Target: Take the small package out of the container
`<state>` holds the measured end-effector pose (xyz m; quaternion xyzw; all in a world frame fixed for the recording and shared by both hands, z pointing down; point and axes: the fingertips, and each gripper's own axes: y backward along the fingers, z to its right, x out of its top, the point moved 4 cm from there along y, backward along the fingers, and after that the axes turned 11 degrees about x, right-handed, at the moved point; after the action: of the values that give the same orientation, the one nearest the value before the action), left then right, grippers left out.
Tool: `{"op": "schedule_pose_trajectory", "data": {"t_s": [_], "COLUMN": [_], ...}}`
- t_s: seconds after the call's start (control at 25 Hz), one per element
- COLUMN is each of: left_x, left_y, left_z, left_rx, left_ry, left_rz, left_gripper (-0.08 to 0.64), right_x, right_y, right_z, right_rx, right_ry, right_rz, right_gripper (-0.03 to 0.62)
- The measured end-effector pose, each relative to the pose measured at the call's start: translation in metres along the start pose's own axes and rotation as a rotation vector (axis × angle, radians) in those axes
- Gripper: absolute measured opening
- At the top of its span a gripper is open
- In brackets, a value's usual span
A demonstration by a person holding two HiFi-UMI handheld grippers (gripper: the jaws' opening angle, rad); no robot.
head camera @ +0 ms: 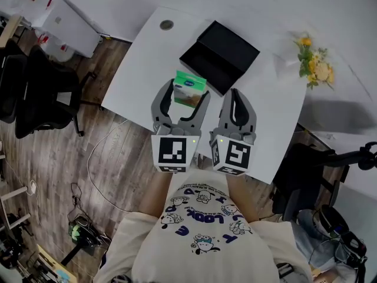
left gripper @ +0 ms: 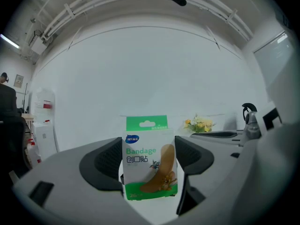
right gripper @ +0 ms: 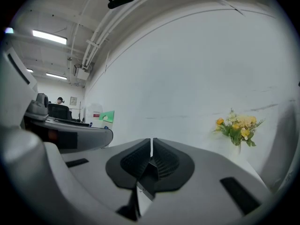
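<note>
A small green-and-white bandage package (head camera: pixel 189 89) (left gripper: pixel 150 163) is held upright above the white table (head camera: pixel 144 69), clear of the container and toward the table's near edge. The left gripper (head camera: pixel 187 96) has its grey fingers (left gripper: pixel 101 165) clamped on the package's two sides. The open black rectangular box (head camera: pixel 221 55) lies just beyond, mid-table. The right gripper (head camera: pixel 236 97) hovers beside the left, its fingers (right gripper: pixel 136 163) pressed together on nothing. A bunch of yellow flowers (head camera: pixel 315 63) stands at the far right corner.

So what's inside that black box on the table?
Nothing shows inside the black box from the head view, though its dark lining could hide something flat. The bandage package is outside it, held in the left tongs.
</note>
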<state>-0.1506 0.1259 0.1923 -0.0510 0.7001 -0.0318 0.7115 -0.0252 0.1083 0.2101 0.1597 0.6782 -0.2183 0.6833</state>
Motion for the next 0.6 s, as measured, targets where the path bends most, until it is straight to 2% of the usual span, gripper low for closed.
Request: {"op": "schedule_pose_trajectory", "data": {"t_s": [0.6], "left_x": [0.0021], "left_y": [-0.0025], "left_z": [0.0005], "left_rx": [0.008], "left_ry": [-0.008], "left_rz": [0.01], "left_gripper": [0.341], "right_x": [0.0016], "right_y": [-0.0025], "right_z": [-0.0017], "right_rx": [0.019], "right_ry": [-0.005], "right_rz": [0.007], "right_gripper": [0.035]}}
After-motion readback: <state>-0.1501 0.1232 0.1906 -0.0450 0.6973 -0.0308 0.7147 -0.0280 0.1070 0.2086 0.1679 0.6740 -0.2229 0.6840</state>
